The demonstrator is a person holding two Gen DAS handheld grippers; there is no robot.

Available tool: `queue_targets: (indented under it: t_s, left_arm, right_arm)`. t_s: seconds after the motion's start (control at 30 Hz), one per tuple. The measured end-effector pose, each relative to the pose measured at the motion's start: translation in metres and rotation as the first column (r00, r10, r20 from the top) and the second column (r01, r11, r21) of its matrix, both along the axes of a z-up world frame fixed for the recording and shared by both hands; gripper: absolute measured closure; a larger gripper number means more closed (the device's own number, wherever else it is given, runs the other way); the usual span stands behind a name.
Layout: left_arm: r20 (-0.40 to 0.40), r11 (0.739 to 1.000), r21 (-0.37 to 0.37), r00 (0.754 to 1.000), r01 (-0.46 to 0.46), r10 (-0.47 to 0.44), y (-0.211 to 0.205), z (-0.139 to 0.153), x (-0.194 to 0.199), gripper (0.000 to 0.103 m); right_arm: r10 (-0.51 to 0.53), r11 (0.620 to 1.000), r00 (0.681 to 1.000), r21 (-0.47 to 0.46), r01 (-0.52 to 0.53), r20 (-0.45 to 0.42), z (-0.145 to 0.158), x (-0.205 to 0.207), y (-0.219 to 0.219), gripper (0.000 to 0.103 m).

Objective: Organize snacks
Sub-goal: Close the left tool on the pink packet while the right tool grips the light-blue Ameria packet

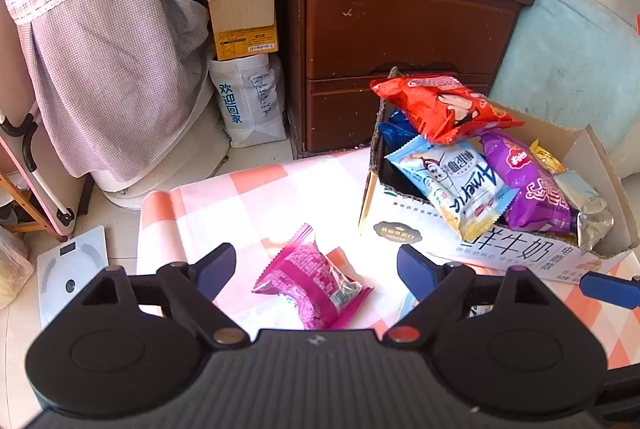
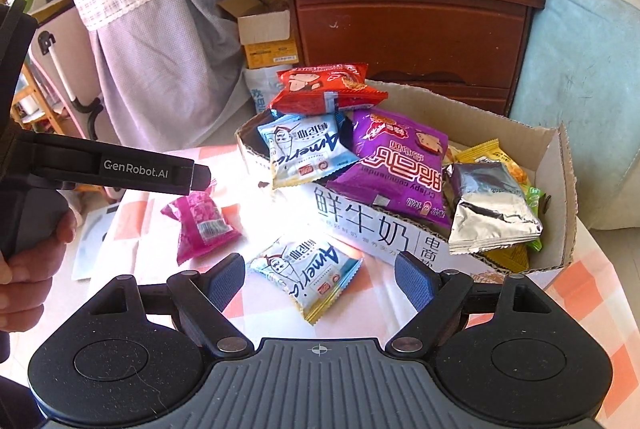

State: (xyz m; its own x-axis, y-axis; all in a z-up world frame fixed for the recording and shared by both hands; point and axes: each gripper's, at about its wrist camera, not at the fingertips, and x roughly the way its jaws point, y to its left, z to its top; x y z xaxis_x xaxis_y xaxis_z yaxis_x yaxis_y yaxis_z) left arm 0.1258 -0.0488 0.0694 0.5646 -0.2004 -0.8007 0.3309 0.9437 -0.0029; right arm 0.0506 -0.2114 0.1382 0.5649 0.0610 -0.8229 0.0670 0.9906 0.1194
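A pink snack packet (image 1: 312, 281) (image 2: 200, 225) lies on the pink checked tablecloth (image 1: 256, 197), under and between the fingers of my open left gripper (image 1: 316, 271). Nothing presses on it. My right gripper (image 2: 320, 281) is open over a blue-white packet (image 2: 308, 273) lying flat in front of the cardboard box (image 2: 360, 221) (image 1: 500, 249). Piled in the box are a red packet (image 2: 328, 85) (image 1: 440, 107), a second blue-white one (image 2: 304, 149), a purple one (image 2: 396, 157) and a silver one (image 2: 492, 209). A hand (image 2: 32, 249) holds the left gripper (image 2: 200, 177) at the left.
A brown nightstand (image 1: 400, 29) stands behind the table, carrying milk cartons and a wooden gourd. Left of it, an open cardboard box (image 1: 244, 17) sits on a white bag, beside a cloth-covered appliance (image 1: 112, 69). A bathroom scale (image 1: 72, 269) lies on the floor. A pale blue cushion (image 2: 580, 69) is at the right.
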Motion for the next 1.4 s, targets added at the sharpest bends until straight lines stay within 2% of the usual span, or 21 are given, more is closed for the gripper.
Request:
queue_targets:
  t_s: [0.3,0.5,0.73,1.0,1.1,1.23,1.4]
  left_arm:
    - [-0.052,0.997,0.073,0.999,-0.002,0.006,0.021,-0.029,0.009,0.016]
    - [-0.091,0.998,0.052,0.995,-0.025,0.029,0.029,-0.042,0.016,0.016]
    - [-0.123,0.999,-0.009,0.991,-0.05,0.049,0.017,-0.053,0.026,0.016]
    - [-0.127,0.998,0.017,0.99,-0.067,0.069,0.003,-0.068,0.033,0.016]
    - [-0.13,0.997,0.029,0.988,-0.077,0.08,0.007,-0.071,0.034,0.016]
    - [-0.117,0.992,0.075,0.987,-0.101,0.11,0.016,-0.072,0.035,0.016]
    - [-0.127,0.995,0.039,0.987,-0.091,0.095,0.022,-0.069,0.036,0.016]
  right_arm:
    - [0.106,0.994,0.994,0.023,-0.105,-0.026,-0.025,-0.001,0.012,0.019]
    - [0.128,0.992,0.992,-0.003,-0.128,-0.021,-0.042,0.009,0.02,0.019]
    - [0.071,0.997,0.997,-0.004,-0.071,-0.004,-0.059,0.026,0.012,0.019]
    - [0.087,0.996,0.996,0.015,-0.086,-0.031,-0.072,0.031,0.012,0.019]
    - [0.169,0.985,0.984,0.038,-0.168,-0.05,-0.072,0.026,0.022,0.019]
    - [0.272,0.958,0.96,0.116,-0.263,-0.071,-0.064,0.021,0.031,0.019]
    - [0.255,0.967,0.967,0.024,-0.255,-0.017,-0.052,0.023,0.035,0.019]
